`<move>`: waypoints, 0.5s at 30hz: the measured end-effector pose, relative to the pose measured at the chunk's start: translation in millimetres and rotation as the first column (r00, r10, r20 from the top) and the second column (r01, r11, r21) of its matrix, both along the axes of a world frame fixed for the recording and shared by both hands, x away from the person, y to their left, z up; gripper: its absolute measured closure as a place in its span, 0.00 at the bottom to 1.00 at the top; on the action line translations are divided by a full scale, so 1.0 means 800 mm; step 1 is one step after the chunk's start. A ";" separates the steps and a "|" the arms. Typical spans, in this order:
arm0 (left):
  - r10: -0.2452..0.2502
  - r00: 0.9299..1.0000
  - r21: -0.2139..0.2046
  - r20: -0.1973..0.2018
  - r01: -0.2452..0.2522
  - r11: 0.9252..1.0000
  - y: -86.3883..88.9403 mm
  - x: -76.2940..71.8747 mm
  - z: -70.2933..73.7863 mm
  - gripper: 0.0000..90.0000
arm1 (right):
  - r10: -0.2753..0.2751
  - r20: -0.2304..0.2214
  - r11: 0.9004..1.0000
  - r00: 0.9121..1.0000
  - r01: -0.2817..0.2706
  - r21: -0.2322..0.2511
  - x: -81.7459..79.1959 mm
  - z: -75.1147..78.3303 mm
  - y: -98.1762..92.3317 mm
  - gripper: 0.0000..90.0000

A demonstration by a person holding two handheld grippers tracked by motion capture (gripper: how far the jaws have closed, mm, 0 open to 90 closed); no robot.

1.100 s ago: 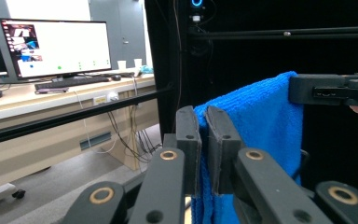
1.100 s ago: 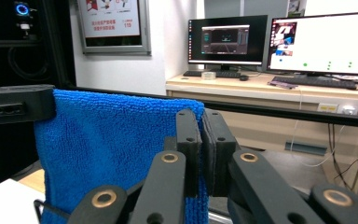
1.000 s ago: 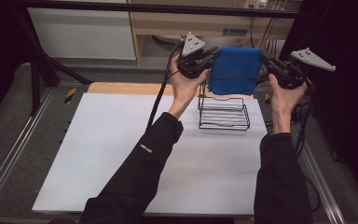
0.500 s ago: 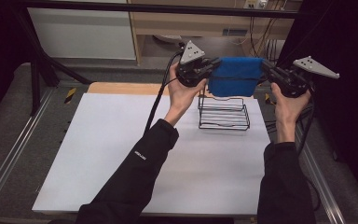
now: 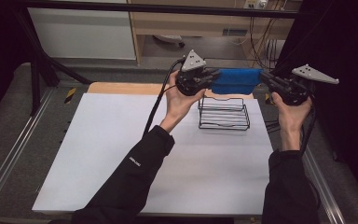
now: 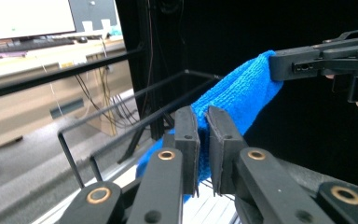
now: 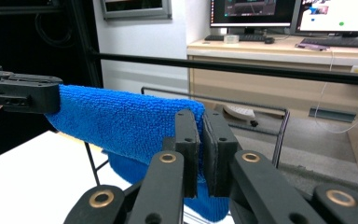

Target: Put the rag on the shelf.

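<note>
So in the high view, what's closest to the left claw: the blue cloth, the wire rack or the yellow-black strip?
1. blue cloth: pinched in the left claw, to its right.
2. wire rack: just below, on the table.
3. yellow-black strip: far left, off the table's edge.

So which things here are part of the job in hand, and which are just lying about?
In the job:
- blue cloth, stretched between both grippers
- left gripper, jaws shut on the cloth's end
- right gripper, jaws shut on the other end
- black wire rack, right under the cloth

Lying about:
- yellow-and-black item left of the table
- monitors and keyboard on the desk behind
</note>
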State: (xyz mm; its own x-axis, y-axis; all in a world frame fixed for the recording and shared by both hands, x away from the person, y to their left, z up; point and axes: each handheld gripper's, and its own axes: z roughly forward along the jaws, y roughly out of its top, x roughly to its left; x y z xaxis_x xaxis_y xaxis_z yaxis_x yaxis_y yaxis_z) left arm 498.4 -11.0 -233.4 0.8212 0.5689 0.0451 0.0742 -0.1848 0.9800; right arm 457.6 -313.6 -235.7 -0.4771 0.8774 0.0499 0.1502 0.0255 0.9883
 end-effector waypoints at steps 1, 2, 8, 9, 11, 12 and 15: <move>-0.002 1.000 0.005 -0.007 0.002 1.000 0.000 -0.001 -0.002 0.92 | 0.004 -0.008 1.000 1.000 -0.004 -0.003 0.000 -0.003 -0.001 0.95; -0.002 1.000 0.007 -0.014 0.002 1.000 -0.001 -0.001 -0.003 0.92 | 0.004 -0.008 1.000 1.000 -0.004 -0.003 0.000 -0.003 -0.001 0.95; 0.005 0.999 0.024 -0.047 -0.004 1.000 -0.004 0.000 -0.015 0.92 | 0.016 -0.025 1.000 1.000 -0.016 -0.013 0.001 -0.013 -0.003 0.93; 0.008 0.999 0.027 -0.049 -0.006 1.000 -0.004 0.001 -0.017 0.92 | 0.019 -0.026 1.000 0.999 -0.019 -0.012 0.001 -0.014 -0.003 0.92; 0.011 0.998 0.032 -0.054 -0.009 0.999 -0.005 0.002 -0.021 0.92 | 0.024 -0.028 0.999 0.999 -0.025 -0.020 -0.001 -0.016 -0.005 0.87; 0.014 0.999 0.034 -0.053 -0.012 0.999 -0.005 0.002 -0.022 0.92 | 0.029 -0.023 0.999 0.999 -0.029 -0.018 -0.002 -0.015 -0.005 0.85; 0.016 0.999 0.045 -0.047 -0.014 0.999 -0.007 0.002 -0.025 0.93 | 0.045 -0.002 0.999 0.999 -0.045 -0.007 -0.009 -0.011 -0.005 0.78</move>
